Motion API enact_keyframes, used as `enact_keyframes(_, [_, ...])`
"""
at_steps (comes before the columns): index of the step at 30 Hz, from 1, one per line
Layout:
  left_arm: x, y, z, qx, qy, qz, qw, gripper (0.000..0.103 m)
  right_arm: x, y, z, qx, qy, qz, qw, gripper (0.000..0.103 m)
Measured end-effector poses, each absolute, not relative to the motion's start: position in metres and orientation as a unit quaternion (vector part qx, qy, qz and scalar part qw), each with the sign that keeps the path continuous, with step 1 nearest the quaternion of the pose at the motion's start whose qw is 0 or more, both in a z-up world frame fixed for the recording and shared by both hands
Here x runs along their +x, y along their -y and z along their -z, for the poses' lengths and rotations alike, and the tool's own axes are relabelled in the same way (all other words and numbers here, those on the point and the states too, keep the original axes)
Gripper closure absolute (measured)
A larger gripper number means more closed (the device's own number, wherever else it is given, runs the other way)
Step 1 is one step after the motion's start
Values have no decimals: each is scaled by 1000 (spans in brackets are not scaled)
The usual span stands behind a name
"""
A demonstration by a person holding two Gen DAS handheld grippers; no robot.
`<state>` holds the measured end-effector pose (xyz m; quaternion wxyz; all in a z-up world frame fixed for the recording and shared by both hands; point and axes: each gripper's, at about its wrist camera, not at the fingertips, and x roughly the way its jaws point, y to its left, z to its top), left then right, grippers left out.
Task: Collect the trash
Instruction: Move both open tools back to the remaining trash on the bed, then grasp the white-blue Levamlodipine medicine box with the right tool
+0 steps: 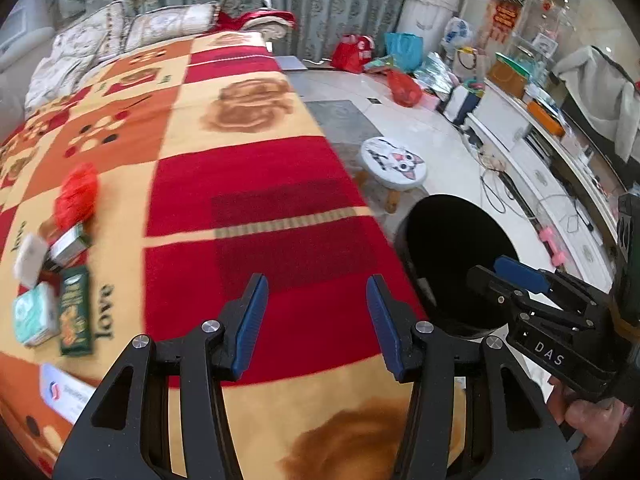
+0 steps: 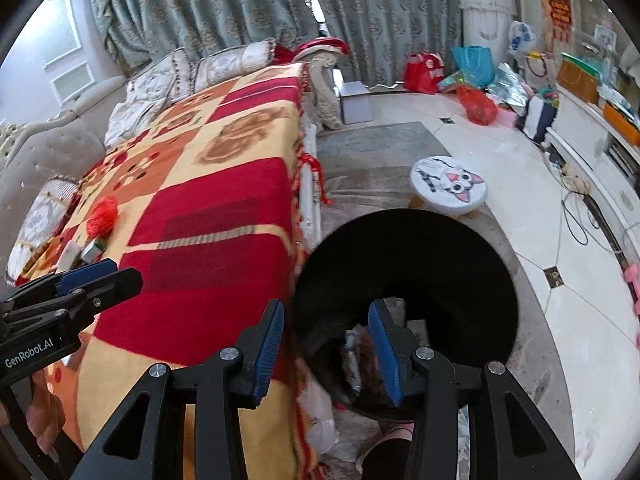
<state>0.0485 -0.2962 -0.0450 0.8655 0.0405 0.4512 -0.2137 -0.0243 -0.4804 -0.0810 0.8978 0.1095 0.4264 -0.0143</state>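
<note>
black hand-held gripper (image 1: 316, 324), blue pads (image 1: 250, 324)

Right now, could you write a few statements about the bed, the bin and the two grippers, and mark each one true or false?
1. Both grippers are open and hold nothing. True: the left gripper and the right gripper show only empty space between their fingers.
2. The black bin stands on the blanket. False: it stands on the floor beside the bed.
3. The bin already holds some wrappers. True.
4. The red crumpled piece lies inside the bin. False: it lies on the blanket, near the small boxes.
5. The cat-face stool stands on the floor beyond the bin. True.
</note>
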Motion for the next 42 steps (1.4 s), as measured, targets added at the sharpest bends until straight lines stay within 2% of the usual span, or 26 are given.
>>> enact_keyframes(7, [42, 237, 38, 10, -448, 184, 875, 53, -17, 434, 78, 94, -431, -29, 897, 60])
enact_keyframes(9, [42, 217, 36, 4, -446, 172, 878, 53, -12, 418, 79, 91, -436, -48, 894, 57])
enact_keyframes(11, [41, 199, 36, -2, -447, 165, 879, 53, -8, 404, 81, 90, -440, -63, 891, 46])
enact_keyframes(13, [43, 176, 38, -10, -452, 152, 879, 53, -5, 387, 82, 90, -441, -82, 889, 44])
enact_keyframes(25, [61, 32, 48, -37, -456, 36, 888, 53, 13, 263, 93, 40, -472, -226, 851, 44])
enact_keyframes(30, [89, -18, 60, -62, -462, 3, 885, 53, 21, 199, 97, -30, -477, -298, 826, 43])
enact_keyframes(38, [132, -33, 81, -77, -478, 33, 874, 53, 30, 136, 123, -138, -482, -362, 786, 41])
enact_keyframes(42, [144, -23, 96, -70, -493, 61, 865, 53, 22, 130, 129, -172, -459, -346, 800, 42])
